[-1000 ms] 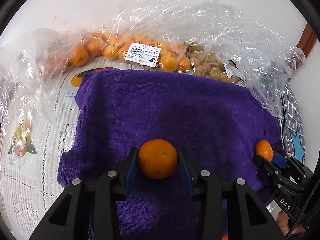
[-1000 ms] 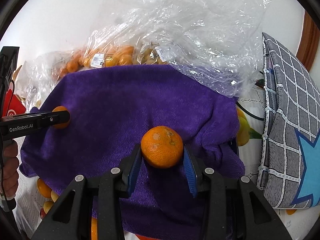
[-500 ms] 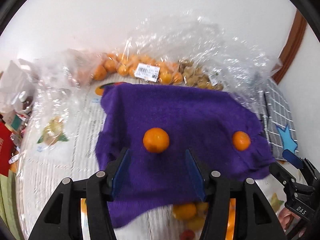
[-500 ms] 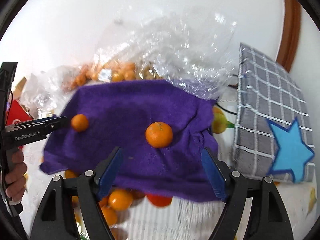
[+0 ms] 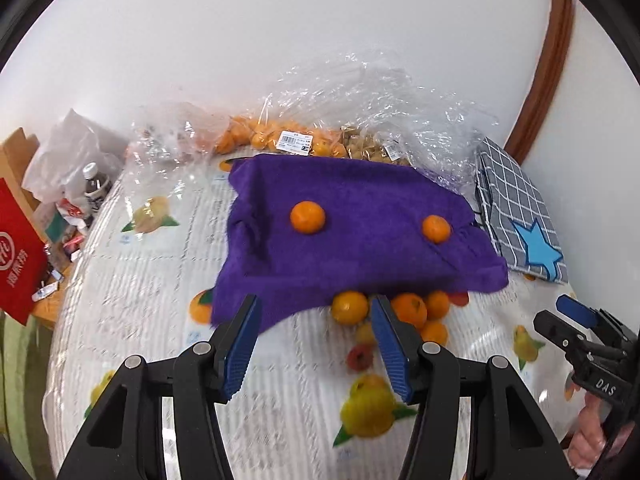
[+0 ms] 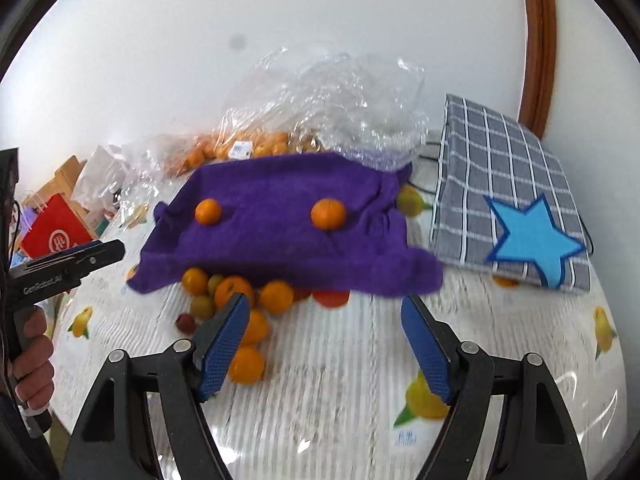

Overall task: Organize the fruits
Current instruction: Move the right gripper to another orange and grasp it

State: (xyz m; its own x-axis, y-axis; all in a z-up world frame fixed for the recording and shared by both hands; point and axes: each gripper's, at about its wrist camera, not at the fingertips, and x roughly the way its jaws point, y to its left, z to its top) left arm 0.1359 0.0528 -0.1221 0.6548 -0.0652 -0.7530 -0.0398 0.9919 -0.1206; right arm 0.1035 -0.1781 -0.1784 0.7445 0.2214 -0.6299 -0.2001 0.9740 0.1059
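- Tangerines sit two abreast on the purple towel (image 5: pixel 360 236): the left tangerine (image 5: pixel 307 217) lies ahead of the left gripper (image 5: pixel 314 342), well beyond its jaws, and the right tangerine (image 6: pixel 328 213) lies ahead of the right gripper (image 6: pixel 326 346), likewise well apart from it.
- Both pairs of jaws stand wide open and hold nothing; each hangs above the worktop (image 6: pixel 360 380) short of the towel's near edge.
- Just beyond the jaws, a loose heap of fruit (image 5: pixel 400 312) spills from under the towel's front hem: oranges, some smaller yellowish pieces and a red one.
- My guess is that the step in hand is fetching the next fruit from that heap for a place on the towel.
- To do it well, pick a piece at the outer edge of the heap, bring the jaws down either side of it and close gently, since round fruit rolls and bruises.
- Keep the fingers clear of the towel hem, or the cloth may drag and set the two placed tangerines rolling.
- Bagged fruit (image 5: pixel 296 142) lies behind the towel, far from either gripper.
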